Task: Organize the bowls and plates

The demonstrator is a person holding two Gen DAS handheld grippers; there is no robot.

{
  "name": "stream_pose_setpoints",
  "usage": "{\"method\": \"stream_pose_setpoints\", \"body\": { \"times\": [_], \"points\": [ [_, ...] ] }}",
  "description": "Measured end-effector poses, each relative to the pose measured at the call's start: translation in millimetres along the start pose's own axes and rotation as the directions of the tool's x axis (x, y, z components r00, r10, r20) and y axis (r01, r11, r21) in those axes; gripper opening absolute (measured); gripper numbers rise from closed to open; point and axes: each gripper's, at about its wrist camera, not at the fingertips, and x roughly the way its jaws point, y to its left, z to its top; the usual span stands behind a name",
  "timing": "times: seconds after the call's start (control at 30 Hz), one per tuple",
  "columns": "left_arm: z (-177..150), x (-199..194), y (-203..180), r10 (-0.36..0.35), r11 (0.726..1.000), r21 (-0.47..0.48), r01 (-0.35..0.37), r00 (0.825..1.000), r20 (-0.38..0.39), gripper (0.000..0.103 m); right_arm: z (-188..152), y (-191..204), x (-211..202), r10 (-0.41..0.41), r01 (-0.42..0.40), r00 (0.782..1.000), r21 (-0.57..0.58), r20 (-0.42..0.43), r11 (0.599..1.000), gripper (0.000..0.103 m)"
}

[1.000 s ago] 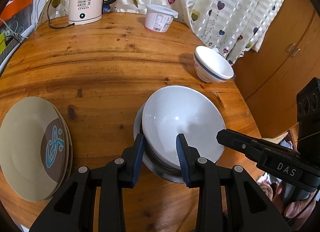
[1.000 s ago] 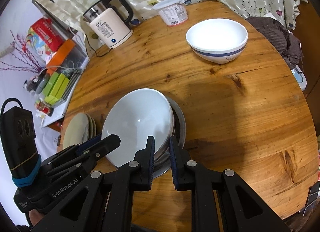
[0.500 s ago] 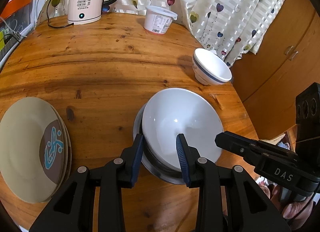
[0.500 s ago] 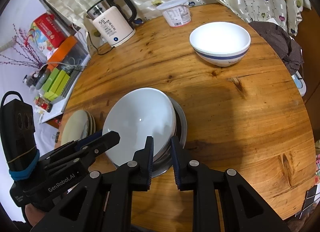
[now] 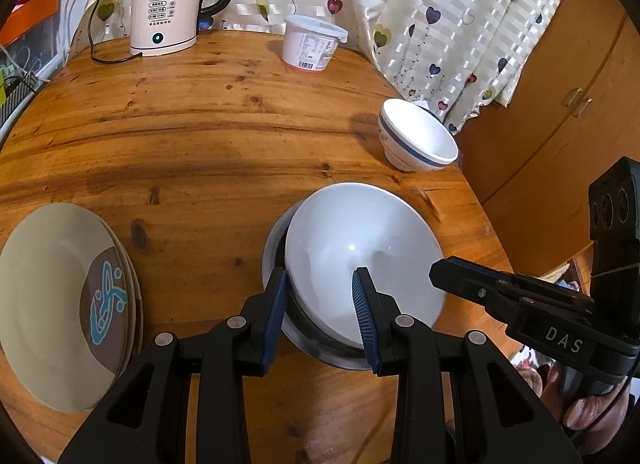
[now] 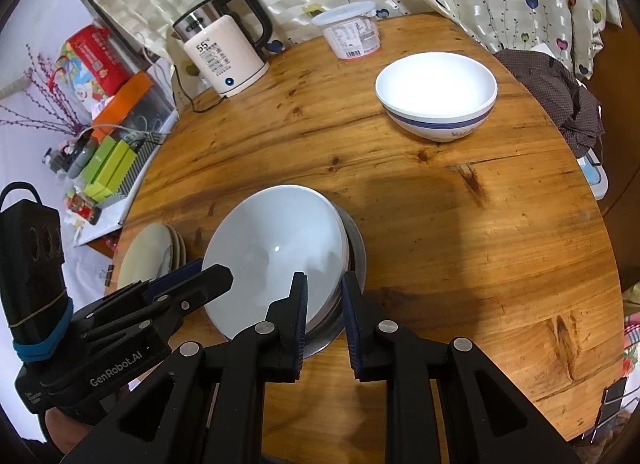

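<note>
Left to right: the stack of tan plates [image 5: 60, 304] sits on the near left of the bench [image 5: 200, 124], hanging right at its edge. The left wrist view shows their blue squiggle print; the right wrist view only gets a sliver of them

Next come the white bowls [image 5: 352, 248], nested in a metal bowl [image 6: 357, 256] at the near middle. The left gripper [image 5: 320, 304] has its jaws grasping the left rim of the white bowls, one pad outside and one inside. The right gripper [image 6: 324, 304] is clenched on the right rim the same way, jaws much narrower. Each camera catches the other gripper poking in from the side

Far right there's a blue-banded bowl [image 6: 436, 100] standing alone, well apart from the stack. At the far edge are a kettle [image 5: 168, 12] and a lidded tub [image 5: 312, 44], against the heart-print curtain [image 5: 440, 4]

Only the left view shows the wooden cabinet [image 5: 560, 104] past the right edge, plus fingers of a hand [image 5: 588, 416] on the right handle. Only the right view shows the shelf clutter off the left edge, a red packet [image 6: 92, 60], green boxes [image 6: 108, 164], and a dark checked cloth [image 6: 560, 100] just beside the far right rim

Open room: the whole middle of the bench, and the near right side, bare wood up to the rim
</note>
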Motion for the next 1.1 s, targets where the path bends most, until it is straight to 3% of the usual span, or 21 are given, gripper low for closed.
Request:
{"method": "stream_pose_setpoints", "body": {
  "times": [0.47, 1.1],
  "points": [
    [6, -7, 9, -0.008, 1.0, -0.027, 0.009, 1.0, 0.029, 0.035, 3, -10, -14, 0.008, -0.008, 0.999, 0.024, 0.037, 1.0, 0.026],
    [45, -2, -21, -0.038, 0.998, 0.061, 0.035, 0.999, 0.04, 0.035, 23, -41, -40, -0.045, 0.036, 0.991, 0.08, 0.125, 0.996, 0.03]
  ]
}}
